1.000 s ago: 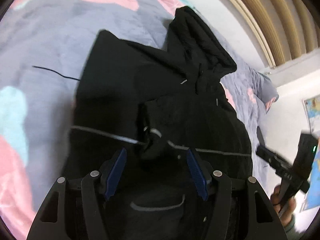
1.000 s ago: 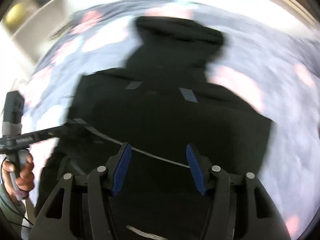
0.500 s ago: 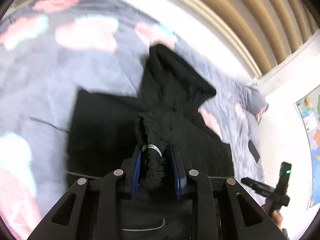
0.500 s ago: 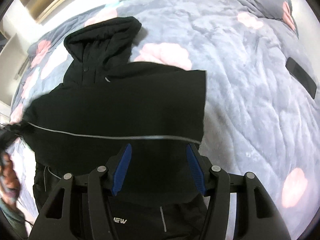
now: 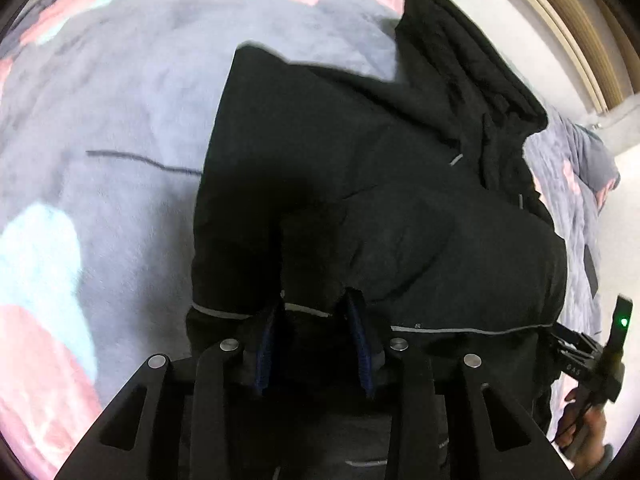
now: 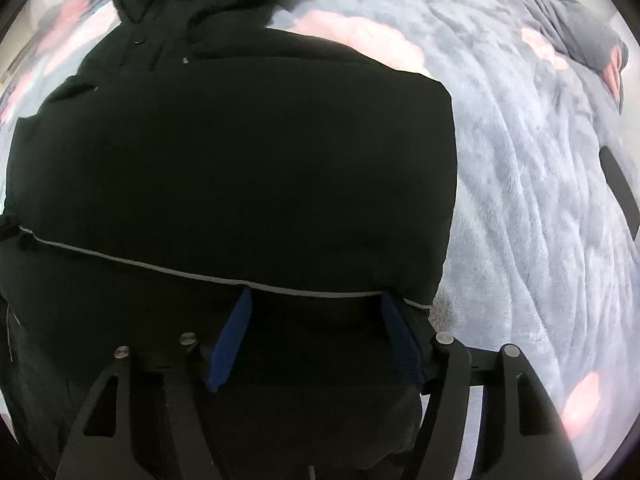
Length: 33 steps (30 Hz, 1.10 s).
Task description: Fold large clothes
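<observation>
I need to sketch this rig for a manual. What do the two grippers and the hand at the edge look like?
Both the left gripper and the right gripper are matte black, with angular frames, cut-out slots and silver round bolts. Each finger carries a blue pad. In the left view, the right gripper's handle shows a green light, and the hand ends in a grey cuff.

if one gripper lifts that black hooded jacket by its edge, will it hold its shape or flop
The black jacket would probably flop: it already lies folded over itself on the blanket, hood crumpled. It looks thick and puffy, so likely bulky and fairly heavy for one grip. The smooth shell may slide off the fold.
</observation>
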Each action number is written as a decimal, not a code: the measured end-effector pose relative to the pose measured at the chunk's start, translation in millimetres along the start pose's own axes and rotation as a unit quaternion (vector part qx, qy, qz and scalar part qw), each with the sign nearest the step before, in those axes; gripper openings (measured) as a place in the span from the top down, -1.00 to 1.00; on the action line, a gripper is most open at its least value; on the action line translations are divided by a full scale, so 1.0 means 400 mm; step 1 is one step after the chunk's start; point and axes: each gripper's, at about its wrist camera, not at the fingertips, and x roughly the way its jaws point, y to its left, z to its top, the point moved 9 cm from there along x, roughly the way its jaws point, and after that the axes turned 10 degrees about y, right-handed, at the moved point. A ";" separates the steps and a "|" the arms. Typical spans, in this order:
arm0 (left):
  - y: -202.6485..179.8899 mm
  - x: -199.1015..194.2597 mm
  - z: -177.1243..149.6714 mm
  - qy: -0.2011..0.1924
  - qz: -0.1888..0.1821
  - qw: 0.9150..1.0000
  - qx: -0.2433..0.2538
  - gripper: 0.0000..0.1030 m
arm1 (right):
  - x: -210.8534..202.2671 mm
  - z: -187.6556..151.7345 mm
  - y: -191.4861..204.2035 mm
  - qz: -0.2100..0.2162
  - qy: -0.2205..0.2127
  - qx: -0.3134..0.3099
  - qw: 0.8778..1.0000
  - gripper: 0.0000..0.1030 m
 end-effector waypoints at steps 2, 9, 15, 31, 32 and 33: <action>-0.001 -0.054 -0.001 -0.018 0.011 1.000 0.005 0.28 | -0.012 0.001 -0.004 0.004 0.009 -0.002 1.000 -0.35; -0.066 -0.224 0.022 -0.089 -0.008 0.995 0.048 0.12 | -0.170 0.048 0.029 0.040 -0.051 -0.003 0.998 -0.35; -0.118 -0.035 0.022 -0.019 0.011 0.998 0.063 0.12 | -0.113 0.092 0.113 0.024 -0.046 -0.032 0.998 -0.35; -0.147 0.001 0.007 -0.009 0.060 0.995 0.079 0.11 | -0.034 0.089 0.126 0.009 -0.003 -0.036 0.999 -0.42; -0.168 -0.027 -0.003 -0.017 0.047 0.995 0.086 0.11 | -0.048 0.088 0.124 0.017 -0.003 -0.030 0.999 -0.42; -0.181 -0.057 -0.015 -0.025 0.037 0.995 0.093 0.11 | -0.079 0.072 0.119 0.032 -0.006 -0.020 0.999 -0.42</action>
